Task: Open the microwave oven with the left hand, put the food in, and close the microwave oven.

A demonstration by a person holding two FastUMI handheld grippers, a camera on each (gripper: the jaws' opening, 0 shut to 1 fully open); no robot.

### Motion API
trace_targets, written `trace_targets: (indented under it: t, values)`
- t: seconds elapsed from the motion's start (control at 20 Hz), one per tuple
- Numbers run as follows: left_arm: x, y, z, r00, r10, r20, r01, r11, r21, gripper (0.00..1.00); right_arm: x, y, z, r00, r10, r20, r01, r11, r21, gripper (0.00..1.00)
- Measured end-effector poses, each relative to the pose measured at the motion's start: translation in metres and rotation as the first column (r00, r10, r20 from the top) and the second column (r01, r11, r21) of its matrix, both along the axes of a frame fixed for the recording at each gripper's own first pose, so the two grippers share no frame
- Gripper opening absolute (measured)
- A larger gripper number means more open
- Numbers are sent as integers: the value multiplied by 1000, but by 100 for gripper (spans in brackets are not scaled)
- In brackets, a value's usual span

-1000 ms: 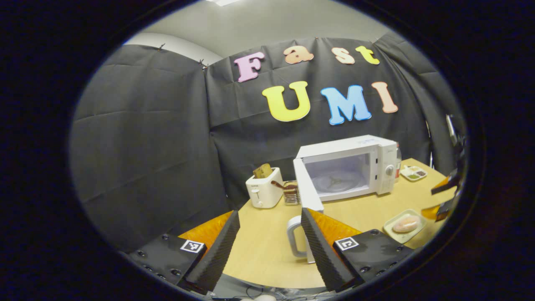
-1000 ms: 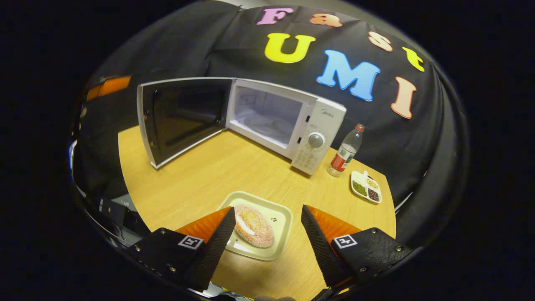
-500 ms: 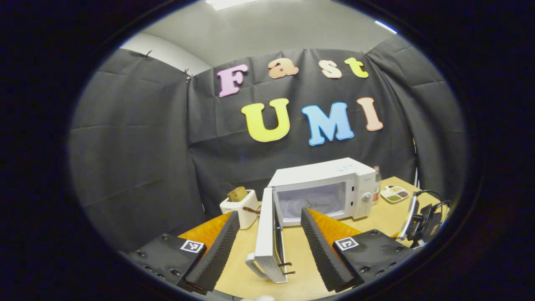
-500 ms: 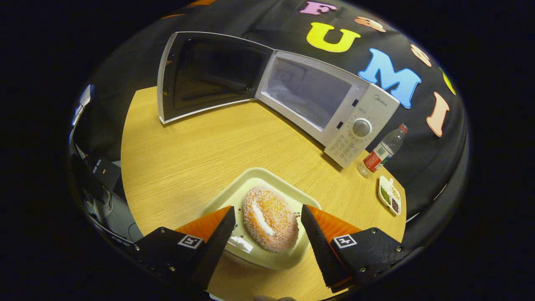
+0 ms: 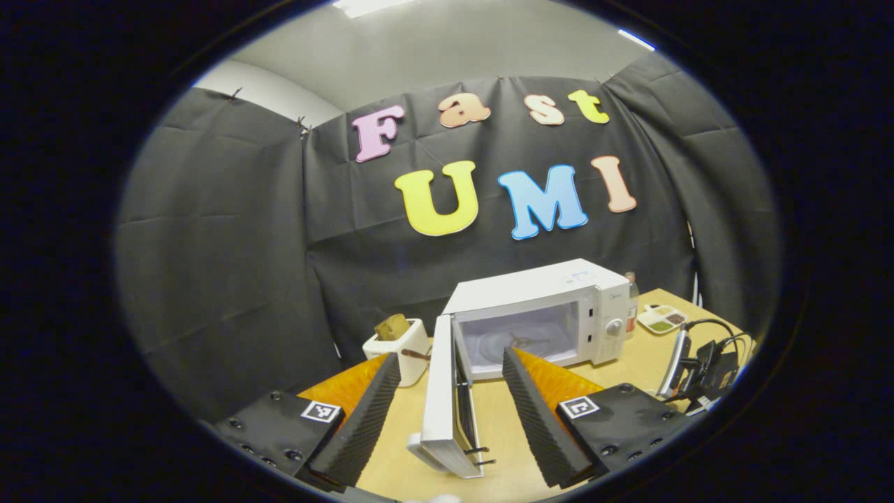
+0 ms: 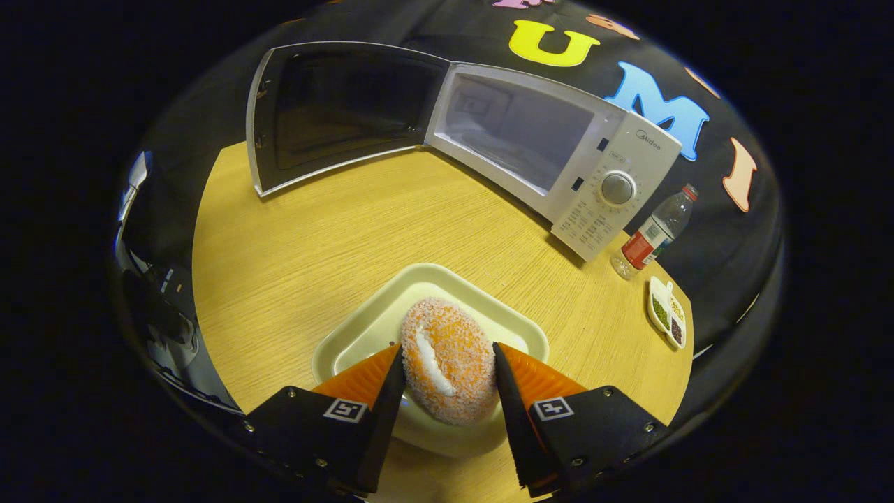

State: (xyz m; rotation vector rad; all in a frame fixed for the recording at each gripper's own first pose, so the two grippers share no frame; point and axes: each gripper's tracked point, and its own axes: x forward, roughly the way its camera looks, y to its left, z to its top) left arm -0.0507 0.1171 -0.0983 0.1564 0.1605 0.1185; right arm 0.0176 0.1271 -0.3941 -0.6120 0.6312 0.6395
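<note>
Left gripper view: the left gripper (image 5: 447, 412) hangs with jaws wide around the edge of the microwave door (image 5: 441, 398), gripping nothing; the open microwave (image 5: 538, 318) stands at one o'clock.

Right gripper view: the right gripper (image 6: 447, 398) clamps the sugared doughnut (image 6: 447, 360) over its tray (image 6: 363, 335), microwave at twelve o'clock.

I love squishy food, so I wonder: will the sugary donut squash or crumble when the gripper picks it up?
Probably a little. The donut looks puffy, so it may dent where the right gripper closes on its sides. Its grainy coating could shed crumbs onto the tray. It is likely light, and the rough crust should keep it from slipping.
</note>
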Motion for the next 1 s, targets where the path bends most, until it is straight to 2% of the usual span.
trace_targets:
  t: [0.1, 0.25, 0.3, 0.35, 0.4, 0.55, 0.6, 0.65, 0.7, 0.8, 1.0]
  values:
    - [2, 7, 2, 1000, 6, 4, -6, 1000, 15, 99, -2, 4, 4, 998, -24, -56, 27, 999, 41, 71]
    - [0, 22, 2, 1000, 19, 7, -19, 1000, 8, 98, 1, 24, 34, 992, -81, -99, 97, 981, 171, 71]
    - [-2, 28, 2, 1000, 27, 5, -28, 1000, 8, 95, 7, 35, 46, 988, -104, -112, 127, 966, 225, 71]
    - [-3, 33, 2, 999, 33, 10, -33, 999, 9, 100, 12, 47, 57, 983, -127, -131, 160, 945, 286, 71]
    - [-4, 37, -1, 999, 36, 4, -36, 999, 12, 95, 20, 62, 69, 976, -152, -154, 197, 917, 348, 71]
    - [0, 43, -12, 1000, 28, -9, -28, 1000, -4, 100, 55, 104, 96, 949, -224, -222, 309, 802, 512, 71]
    - [2, 44, -18, 1000, 17, -20, -17, 1000, -10, 94, 69, 118, 103, 936, -251, -248, 350, 751, 560, 71]
    - [6, 45, -24, 1000, 8, -23, -9, 1000, -7, 94, 83, 132, 110, 922, -276, -273, 387, 695, 606, 71]
    - [9, 48, -26, 1000, 3, -23, -3, 1000, 0, 98, 99, 144, 115, 907, -304, -291, 421, 646, 637, 71]
    - [15, 53, -30, 1000, -11, -20, 11, 1000, 1, 100, 128, 163, 120, 885, -353, -304, 461, 578, 673, 71]
    - [20, 63, -47, 999, -25, -33, 24, 1000, -16, 99, 186, 201, 126, 837, -437, -328, 511, 415, 752, 71]
